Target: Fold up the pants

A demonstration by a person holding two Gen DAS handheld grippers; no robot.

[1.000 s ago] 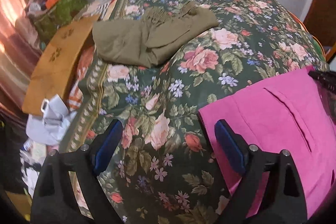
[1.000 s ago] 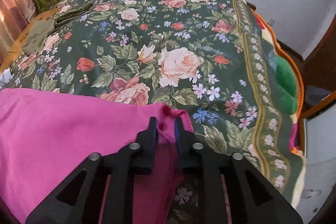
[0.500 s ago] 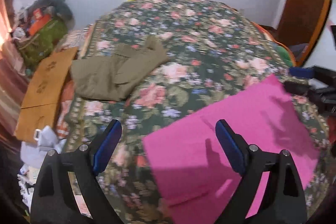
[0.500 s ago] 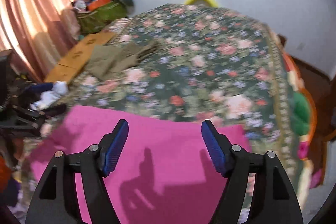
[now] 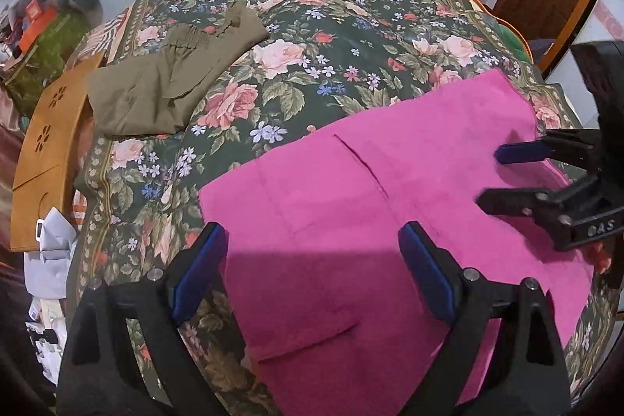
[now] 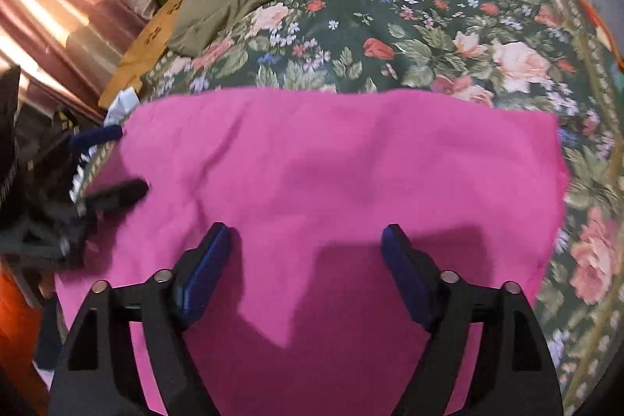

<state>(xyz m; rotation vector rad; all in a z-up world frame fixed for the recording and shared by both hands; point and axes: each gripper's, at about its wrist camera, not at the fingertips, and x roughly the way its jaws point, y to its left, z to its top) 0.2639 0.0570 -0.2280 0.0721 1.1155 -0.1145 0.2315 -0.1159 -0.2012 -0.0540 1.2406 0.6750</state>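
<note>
- Magenta pants (image 5: 390, 221) lie folded flat on the floral bed (image 5: 331, 38), near its front edge, ready for another fold;
- left claw (image 5: 312, 271) hovers spread, empty;
- right claw (image 6: 304, 275), jaws just opened, grips nothing; cloth lies below.

Two handheld grippers, both built of matte black plastic. The left gripper (image 5: 312, 271) carries two angular fingers with triangular cut-outs near their bases, each tipped with a ribbed blue pad (image 5: 199, 271) and fixed with round silver screw heads (image 5: 155, 274). The right gripper (image 6: 306, 273) matches it: black skeletal fingers, dark blue pads (image 6: 206, 275), silver pivot screws (image 6: 448, 275). Seen from the left wrist camera, the right gripper's black frame bears pale embossed lettering (image 5: 600, 227), too small to read with certainty.
</note>
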